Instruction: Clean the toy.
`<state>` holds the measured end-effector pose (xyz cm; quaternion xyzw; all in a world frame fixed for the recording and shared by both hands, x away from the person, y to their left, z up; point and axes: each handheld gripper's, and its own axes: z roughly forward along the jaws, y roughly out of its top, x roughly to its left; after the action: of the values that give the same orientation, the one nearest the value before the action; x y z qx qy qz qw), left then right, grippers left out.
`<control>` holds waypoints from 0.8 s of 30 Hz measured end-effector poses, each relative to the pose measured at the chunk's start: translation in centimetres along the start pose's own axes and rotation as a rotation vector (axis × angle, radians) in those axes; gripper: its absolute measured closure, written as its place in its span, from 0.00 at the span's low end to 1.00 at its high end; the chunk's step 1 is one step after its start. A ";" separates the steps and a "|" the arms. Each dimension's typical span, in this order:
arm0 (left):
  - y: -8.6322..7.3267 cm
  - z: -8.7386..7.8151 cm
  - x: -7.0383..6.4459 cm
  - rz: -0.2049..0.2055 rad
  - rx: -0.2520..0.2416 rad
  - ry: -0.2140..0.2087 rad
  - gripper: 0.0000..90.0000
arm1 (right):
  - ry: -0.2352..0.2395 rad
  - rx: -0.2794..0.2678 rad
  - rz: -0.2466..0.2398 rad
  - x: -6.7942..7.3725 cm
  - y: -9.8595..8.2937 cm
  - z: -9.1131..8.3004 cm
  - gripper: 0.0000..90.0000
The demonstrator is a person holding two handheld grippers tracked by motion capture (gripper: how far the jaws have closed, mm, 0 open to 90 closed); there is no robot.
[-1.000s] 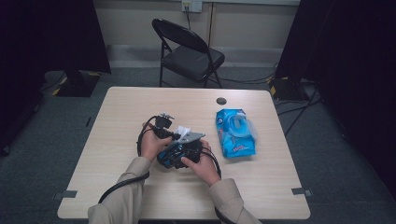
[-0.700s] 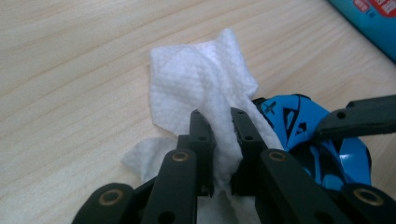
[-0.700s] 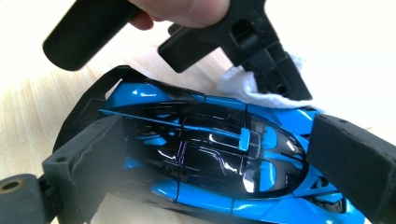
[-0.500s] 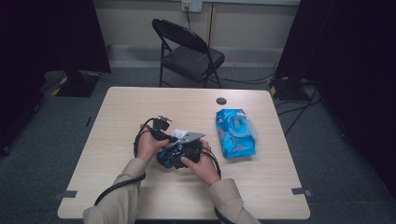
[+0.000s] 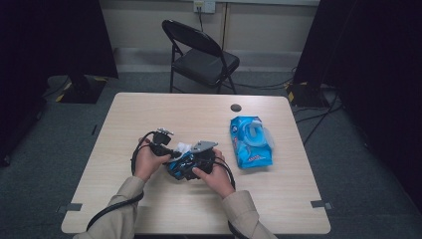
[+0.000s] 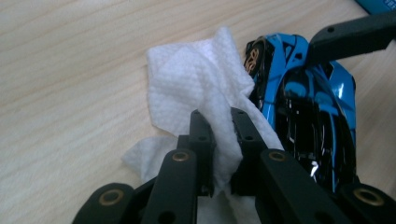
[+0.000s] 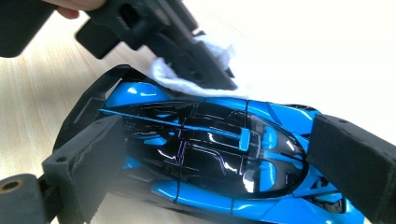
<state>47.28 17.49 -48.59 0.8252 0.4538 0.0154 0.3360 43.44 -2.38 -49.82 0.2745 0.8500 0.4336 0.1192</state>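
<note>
Pale wood-grain laminate covers the table (image 5: 149,114), which stands on grey carpet with a black folding chair (image 5: 201,57) behind it at the upper middle of the high view. Lower centre of that view, the two hands meet over a toy car (image 5: 180,166).

The left gripper (image 6: 219,123) has its jaws drawn nearly together, clenched on a fold of white wipe (image 6: 196,79); the embossed, crinkled sheet bunches up between the black jaws and spreads toward the upper left of the left gripper view, lying against the car's front end at the right.

The right gripper (image 7: 210,154) is opened wide, as wide as the car's length, its blocky matte black jaws clamping the toy car (image 7: 219,158) at nose and tail. The car is glossy blue with shiny black panels, low and streamlined, filling the middle of the right gripper view; the wipe (image 7: 187,70) touches its upper edge.

Right of the hands, a blue soft wipe pack (image 5: 251,142) lies flat on the table.
</note>
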 end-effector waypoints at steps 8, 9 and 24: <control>-1.2 -1.0 0.5 -0.020 -0.006 -0.013 0.91 | -0.001 0.004 0.000 0.0 0.1 0.0 0.05; -1.3 -1.1 0.5 -0.022 -0.005 -0.014 0.91 | 0.000 0.005 0.000 0.0 0.1 0.0 0.05; -2.3 -4.1 0.4 0.010 -0.034 -0.004 0.90 | 0.002 0.009 0.002 0.0 0.1 0.0 0.05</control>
<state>44.41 20.83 -46.84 0.8217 0.4486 0.0232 0.3508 43.51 -2.34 -49.72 0.2753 0.8518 0.4302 0.1166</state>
